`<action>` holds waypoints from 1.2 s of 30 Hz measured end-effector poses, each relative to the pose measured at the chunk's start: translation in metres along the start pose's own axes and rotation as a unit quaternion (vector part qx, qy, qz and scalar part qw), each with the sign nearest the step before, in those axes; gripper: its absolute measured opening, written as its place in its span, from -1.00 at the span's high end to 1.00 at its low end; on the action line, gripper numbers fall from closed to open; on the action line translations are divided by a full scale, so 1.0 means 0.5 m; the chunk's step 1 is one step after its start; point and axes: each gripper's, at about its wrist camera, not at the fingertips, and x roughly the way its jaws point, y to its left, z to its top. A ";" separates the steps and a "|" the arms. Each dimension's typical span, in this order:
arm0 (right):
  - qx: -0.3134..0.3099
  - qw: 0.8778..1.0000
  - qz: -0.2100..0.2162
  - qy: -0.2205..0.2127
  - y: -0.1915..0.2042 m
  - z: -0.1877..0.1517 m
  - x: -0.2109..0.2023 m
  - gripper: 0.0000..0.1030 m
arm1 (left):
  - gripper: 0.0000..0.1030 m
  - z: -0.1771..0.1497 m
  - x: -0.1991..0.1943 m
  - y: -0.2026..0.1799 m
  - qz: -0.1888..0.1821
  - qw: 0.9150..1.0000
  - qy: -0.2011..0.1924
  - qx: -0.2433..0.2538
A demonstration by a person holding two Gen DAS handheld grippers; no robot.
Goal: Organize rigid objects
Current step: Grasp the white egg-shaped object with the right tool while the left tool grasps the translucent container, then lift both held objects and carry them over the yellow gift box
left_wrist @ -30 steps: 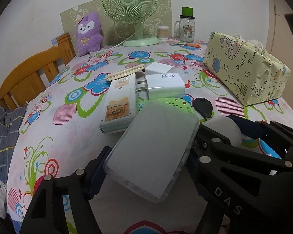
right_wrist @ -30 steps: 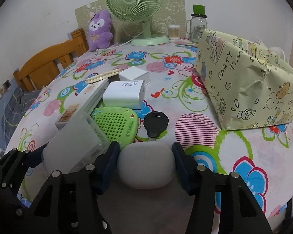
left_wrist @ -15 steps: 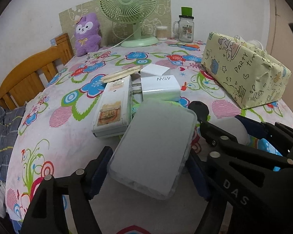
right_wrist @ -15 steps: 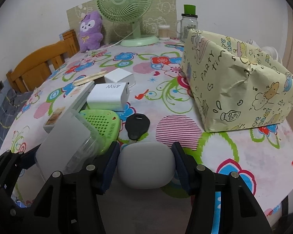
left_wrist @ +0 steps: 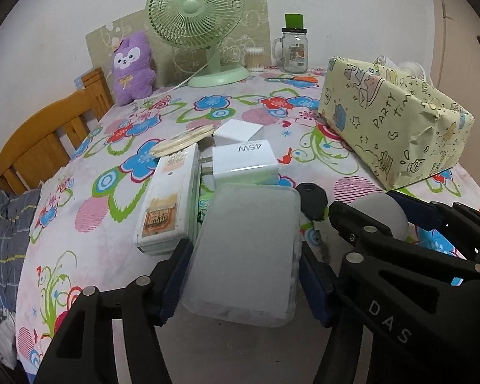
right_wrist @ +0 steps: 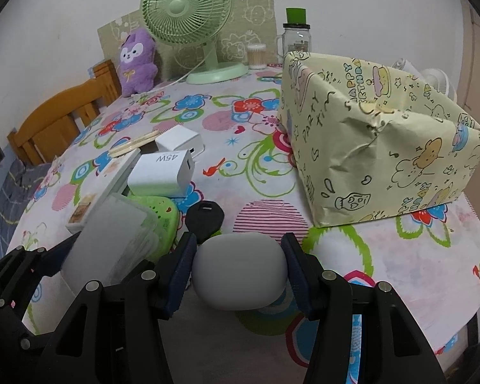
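Note:
My left gripper [left_wrist: 244,249] is closing its jaws on a translucent plastic box [left_wrist: 246,256], and both blue pads press on its long sides just above the table's near edge. Beside it on the right, my right gripper [right_wrist: 239,243] is shut on a white rounded case [right_wrist: 240,272]. That case [left_wrist: 380,214] also shows in the left wrist view. Ahead lie a long white labelled box [left_wrist: 169,201], a white 45W charger [left_wrist: 243,160], a smaller white cube [left_wrist: 236,131], a black key fob [right_wrist: 204,216] and a green perforated case [right_wrist: 156,211], partly hidden by the translucent box.
A big box in yellow party wrapping [right_wrist: 377,140] fills the right side. At the far edge stand a green fan [left_wrist: 195,9], a purple plush [left_wrist: 132,67], a glass mug [left_wrist: 292,51] and cotton swabs [left_wrist: 254,59]. Wooden sticks [left_wrist: 182,139] lie mid-table; a wooden chair [left_wrist: 48,137] stands left.
The left jaws have narrowed onto the translucent box, which turned from slanted to square between the pads. The right gripper, still holding the white case, has drifted a little toward the wrapped box.

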 end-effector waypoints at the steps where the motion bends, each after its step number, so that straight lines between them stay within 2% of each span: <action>1: 0.001 1.000 0.001 -0.001 -0.001 0.001 -0.002 -0.13 | -0.25 0.000 -0.003 -0.002 0.002 1.000 -0.002 0.001; 10: 0.001 1.000 0.004 -0.016 -0.008 0.010 -0.034 -0.13 | -0.20 0.009 -0.033 -0.011 -0.005 1.000 -0.014 -0.006; 24: -0.003 0.999 0.006 -0.042 -0.015 0.031 -0.087 -0.13 | -0.19 0.030 -0.082 -0.026 0.008 0.999 -0.040 -0.006; 36: -0.013 0.998 0.012 -0.065 -0.022 0.078 -0.144 -0.13 | -0.19 0.076 -0.138 -0.033 0.022 0.998 -0.064 -0.017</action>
